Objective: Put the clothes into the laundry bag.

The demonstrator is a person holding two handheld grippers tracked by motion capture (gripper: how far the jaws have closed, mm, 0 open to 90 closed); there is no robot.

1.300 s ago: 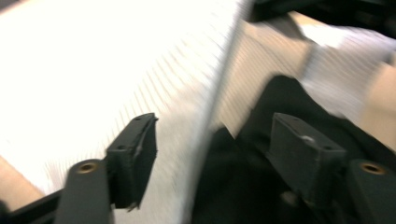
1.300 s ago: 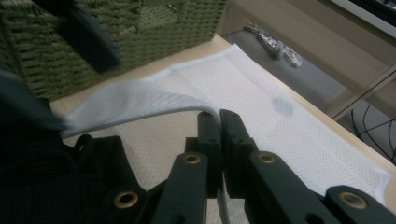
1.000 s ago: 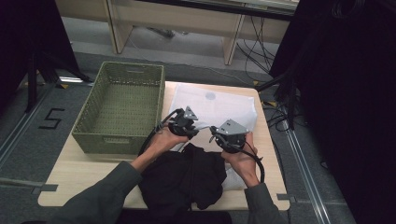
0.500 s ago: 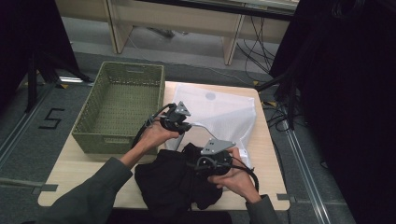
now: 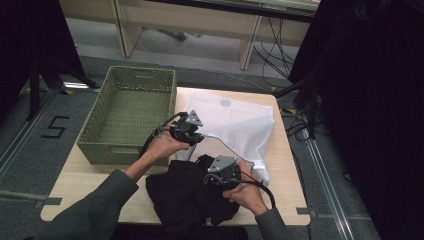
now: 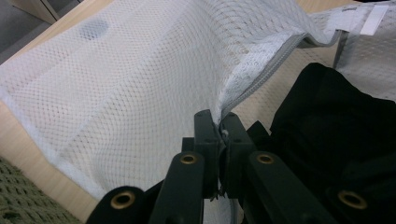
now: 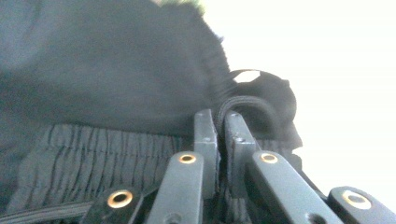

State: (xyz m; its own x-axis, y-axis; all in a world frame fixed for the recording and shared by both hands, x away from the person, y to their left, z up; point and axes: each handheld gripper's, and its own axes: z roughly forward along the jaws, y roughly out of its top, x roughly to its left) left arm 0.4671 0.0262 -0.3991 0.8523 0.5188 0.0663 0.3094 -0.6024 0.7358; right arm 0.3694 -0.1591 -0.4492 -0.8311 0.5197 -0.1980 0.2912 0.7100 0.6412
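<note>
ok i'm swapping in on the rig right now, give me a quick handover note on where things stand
Left gripper: shut on the zip edge of the white mesh bag, holding its mouth up.
Right gripper: shut on a fold of the black garment near its gathered band.
Things: the bag lies flat on the table, right of the green basket; the garment is heaped at the near edge, just in front of the bag's opening.
Done: both grips are set.
Left: the garment is still outside the bag. Probably it goes in through the opening, then the zip gets closed.
</note>
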